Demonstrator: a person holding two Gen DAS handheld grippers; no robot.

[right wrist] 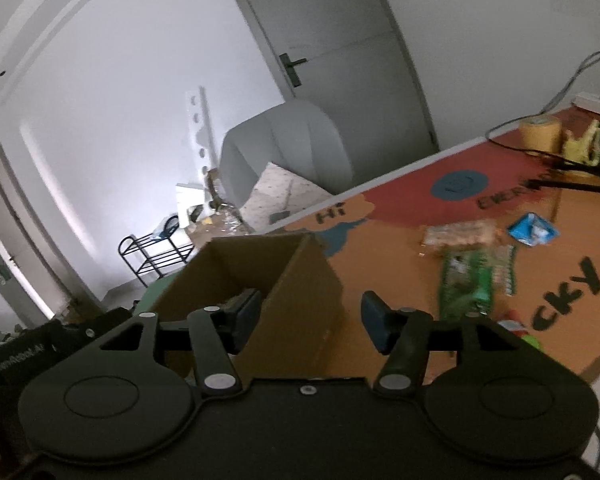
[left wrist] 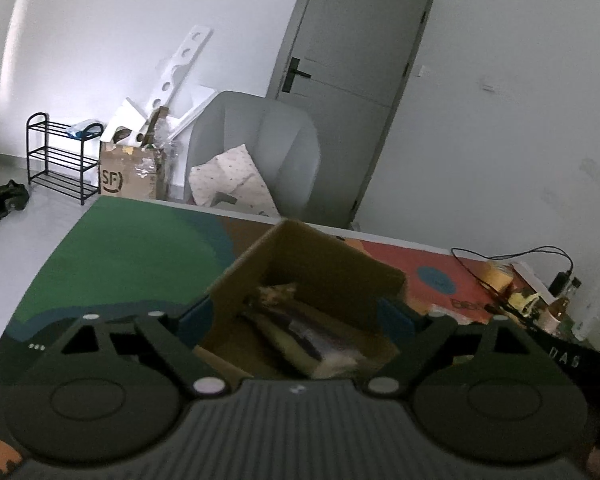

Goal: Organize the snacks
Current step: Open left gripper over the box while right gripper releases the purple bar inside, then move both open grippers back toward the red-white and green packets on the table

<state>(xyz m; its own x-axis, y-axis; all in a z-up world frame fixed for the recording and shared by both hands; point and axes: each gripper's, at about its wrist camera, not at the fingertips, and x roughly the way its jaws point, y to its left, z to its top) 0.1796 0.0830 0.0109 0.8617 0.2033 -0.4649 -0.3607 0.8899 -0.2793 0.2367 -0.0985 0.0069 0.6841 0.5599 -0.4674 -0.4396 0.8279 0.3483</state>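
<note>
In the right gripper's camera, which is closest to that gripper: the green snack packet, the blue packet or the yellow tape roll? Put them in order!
Going by the right wrist view, counting out from the right gripper:
1. Green snack packet, just ahead to the right on the mat.
2. Blue packet, farther back and more to the right.
3. Yellow tape roll, far back near the table's far edge by the cables.

A grey door [left wrist: 352, 60] stands shut in the white wall. Before it sits a grey armchair [left wrist: 260, 140] with a patterned cushion [left wrist: 232, 180] on its seat. Left of the chair stands a cardboard carton [left wrist: 128, 176], white foam pieces [left wrist: 176, 76] leaning above it, then a black shoe rack [left wrist: 60, 156]. Dark shoes [left wrist: 4, 200] lie on the floor.
</note>
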